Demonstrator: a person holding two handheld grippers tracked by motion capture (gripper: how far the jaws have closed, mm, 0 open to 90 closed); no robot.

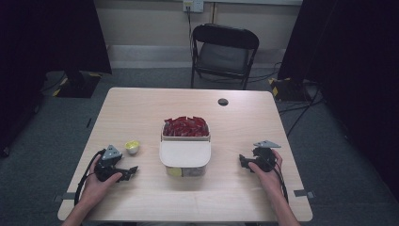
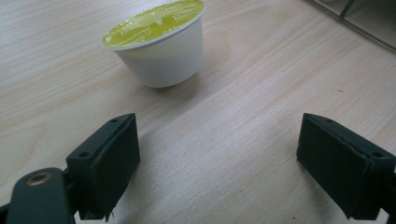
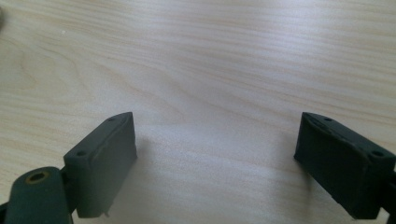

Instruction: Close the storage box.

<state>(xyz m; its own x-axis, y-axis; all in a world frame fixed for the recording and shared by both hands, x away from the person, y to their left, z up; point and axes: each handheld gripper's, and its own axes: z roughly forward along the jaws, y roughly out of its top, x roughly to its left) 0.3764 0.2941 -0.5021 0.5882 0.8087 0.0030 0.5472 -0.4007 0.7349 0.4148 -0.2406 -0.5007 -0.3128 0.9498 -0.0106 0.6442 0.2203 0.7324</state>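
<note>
Capsule (image 2: 156, 44) ahead of spread left gripper (image 2: 217, 158), bare table (image 2: 243, 140) between

The print on the capsule's green lid (image 2: 156, 21) is unreadable.

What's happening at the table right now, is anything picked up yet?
Nothing is held yet. A person rests both hands on the wooden table, a gripper in each. The left gripper is open, its fingers apart on bare wood, with a small white capsule with a green lid just ahead of it and untouched. The right gripper is open too, over bare table. Between the hands sits a clear container with a white lid covering its near part, red packets showing at the back.
</note>
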